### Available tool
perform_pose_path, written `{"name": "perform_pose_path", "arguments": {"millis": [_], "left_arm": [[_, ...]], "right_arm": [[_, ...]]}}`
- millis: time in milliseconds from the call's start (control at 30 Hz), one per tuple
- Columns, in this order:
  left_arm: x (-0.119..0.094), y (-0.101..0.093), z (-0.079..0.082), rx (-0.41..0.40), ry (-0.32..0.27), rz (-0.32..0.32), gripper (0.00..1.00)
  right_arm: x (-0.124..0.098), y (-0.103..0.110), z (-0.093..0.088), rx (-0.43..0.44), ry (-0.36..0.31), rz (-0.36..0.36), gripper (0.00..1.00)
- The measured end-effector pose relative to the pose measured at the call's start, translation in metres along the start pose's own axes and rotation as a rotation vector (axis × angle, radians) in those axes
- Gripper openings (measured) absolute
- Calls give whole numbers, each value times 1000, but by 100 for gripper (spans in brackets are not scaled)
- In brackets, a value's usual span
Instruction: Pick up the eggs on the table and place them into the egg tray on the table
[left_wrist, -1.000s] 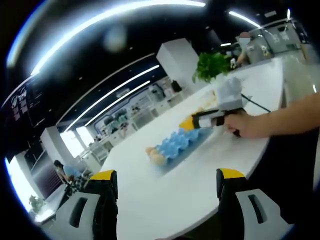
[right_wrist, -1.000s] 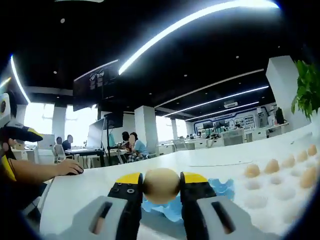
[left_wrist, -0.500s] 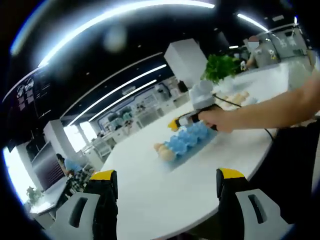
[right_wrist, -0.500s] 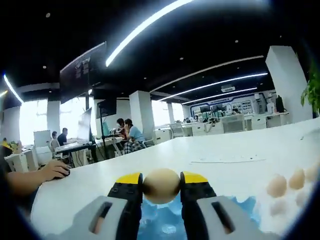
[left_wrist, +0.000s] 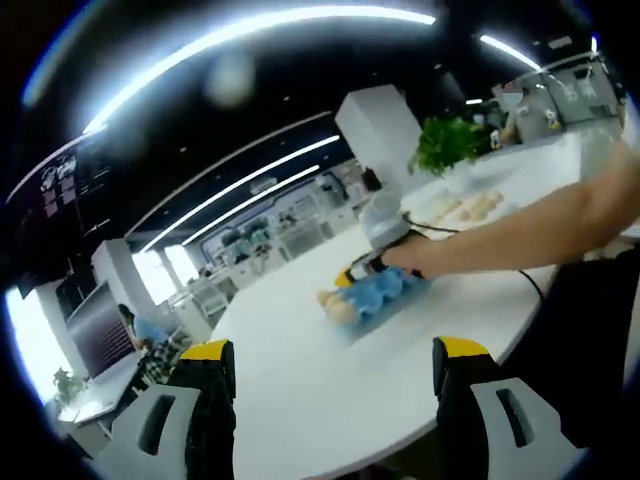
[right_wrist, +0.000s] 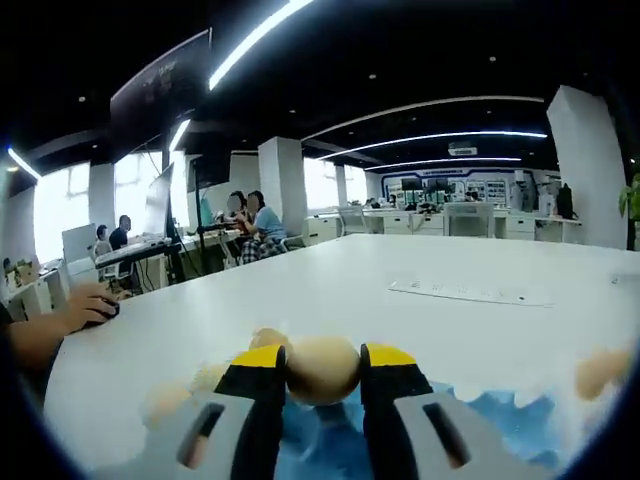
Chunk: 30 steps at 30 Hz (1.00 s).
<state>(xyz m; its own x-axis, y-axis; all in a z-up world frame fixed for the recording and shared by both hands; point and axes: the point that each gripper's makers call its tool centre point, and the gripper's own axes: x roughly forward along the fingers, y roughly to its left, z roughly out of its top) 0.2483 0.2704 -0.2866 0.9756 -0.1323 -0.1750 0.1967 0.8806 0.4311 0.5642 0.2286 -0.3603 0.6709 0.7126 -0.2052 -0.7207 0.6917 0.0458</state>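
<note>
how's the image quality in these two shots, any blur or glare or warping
Left gripper view: ceiling light strips blow out to white and bend with the fisheye; the egg tray and right gripper over it are soft. Right gripper view: the held egg is fairly sharp; the tray and eggs near the rim smear.

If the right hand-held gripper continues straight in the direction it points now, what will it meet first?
Probably the eggs already sitting in the blue egg tray, just past the egg the right hand-held gripper holds; depth is unclear.
</note>
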Motion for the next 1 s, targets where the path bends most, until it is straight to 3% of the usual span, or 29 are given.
{"name": "perform_pose_path", "arguments": {"millis": [67,100,133,267,633,1000], "left_arm": [[0,3,-2,-2,8,10,83],[0,4,-3,-3,10,14,83],[0,5,-3,-3,11,17,83],[0,3,-1,0,10,20,83],[5,-16,9,38,1,-18,83],[6,-17,8,43,6,-24,83]], "right_arm": [[-3,4,-8,12,32,9,31],[0,6,-17,37,82,22,30],[0,5,-6,38,37,22,30],[-13,4,-9,24,48,12,30],[-11,3,-13,36,39,14,30],[-14,8,-17,63,20,27,29]]}}
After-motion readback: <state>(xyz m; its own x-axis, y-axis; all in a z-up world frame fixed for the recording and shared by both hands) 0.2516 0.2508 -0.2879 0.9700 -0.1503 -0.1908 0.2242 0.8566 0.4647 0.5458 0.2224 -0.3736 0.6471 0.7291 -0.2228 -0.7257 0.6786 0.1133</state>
